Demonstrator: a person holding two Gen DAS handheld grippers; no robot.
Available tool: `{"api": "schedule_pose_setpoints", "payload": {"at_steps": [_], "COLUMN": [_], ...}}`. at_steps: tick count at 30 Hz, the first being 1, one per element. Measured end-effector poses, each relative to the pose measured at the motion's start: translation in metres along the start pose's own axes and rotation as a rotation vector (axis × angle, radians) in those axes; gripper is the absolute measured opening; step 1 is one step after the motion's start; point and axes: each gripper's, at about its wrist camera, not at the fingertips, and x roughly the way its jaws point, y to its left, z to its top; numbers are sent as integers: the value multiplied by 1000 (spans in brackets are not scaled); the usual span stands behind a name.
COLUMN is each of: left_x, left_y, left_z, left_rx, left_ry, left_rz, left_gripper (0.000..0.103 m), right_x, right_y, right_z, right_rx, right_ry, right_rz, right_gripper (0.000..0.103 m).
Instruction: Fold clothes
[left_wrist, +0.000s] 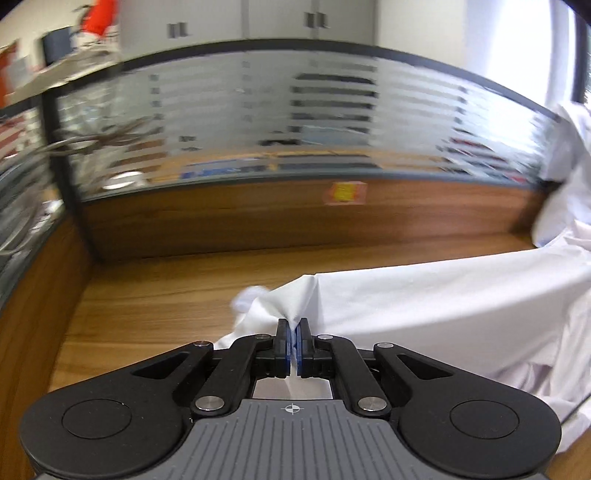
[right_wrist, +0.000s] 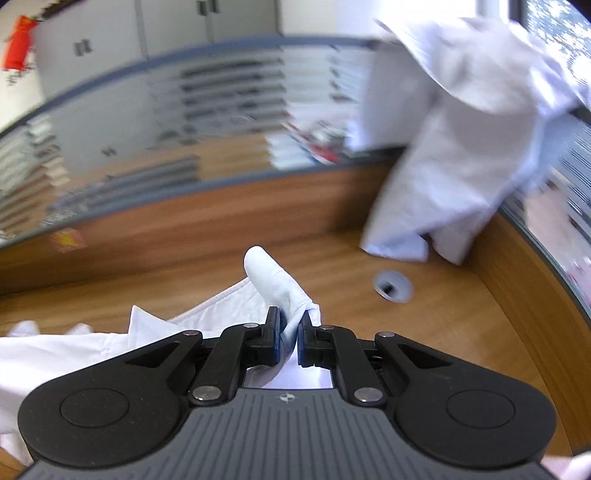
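Two grippers each pinch a bunch of white cloth over a wooden desk. On the left wrist view the left gripper has its blue-padded jaws nearly closed, with only a thin pleat of the white garment squeezed between them; the fabric peaks up from the pinch and spreads away to the right as a broad, fairly smooth sheet lying across the desk, sagging into folds at the right edge of the view. On the right wrist view the right gripper is likewise closed down on a gathered wad of the same white garment, a rounded fold of it poking up and forward beyond the fingertips, the rest trailing off to the left and under the gripper body. Farther back on the right, more white clothing hangs in a rumpled heap against the corner of the desk, draped over the partition; its lower edge touches the desk top. Near it a round grey cable hole sits in the wood, apart from both cloths. A frosted striped glass screen runs behind the desk, with a small orange sticker on the wooden panel below it
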Motion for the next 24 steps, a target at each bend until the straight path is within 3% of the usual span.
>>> {"api": "schedule_pose_setpoints", "payload": {"at_steps": [5, 7, 14, 16, 18, 21, 23, 24], "left_x": [10, 9, 12, 14, 15, 16, 17, 18], "left_y": [-20, -25, -23, -19, -24, -33, -39, -41], "left_z": [7, 4, -22, -32, -38, -45, -51, -53], "left_rx": [27, 45, 50, 3, 22, 49, 67, 77], "left_ry": [13, 22, 105, 142, 158, 182, 197, 205], "left_rz": [-83, -102, -105, -105, -126, -158, -179, -190], "left_gripper": [23, 42, 54, 55, 57, 59, 61, 64], "right_x": [15, 20, 37, 36, 31, 15, 2, -5], "right_y": [-45, -60, -113, -124, -131, -129, -120, -115], "right_z": [-31, -44, -88, -93, -95, -95, -92, -89], "right_rx": [49, 62, 111, 152, 181, 167, 119, 95], "right_ry": [67, 95, 189, 201, 202, 194, 175, 165], "right_rz": [-100, -137, -264, -276, -272, -251, -228, -211], "right_gripper": [10, 10, 11, 12, 13, 32, 60, 63]}}
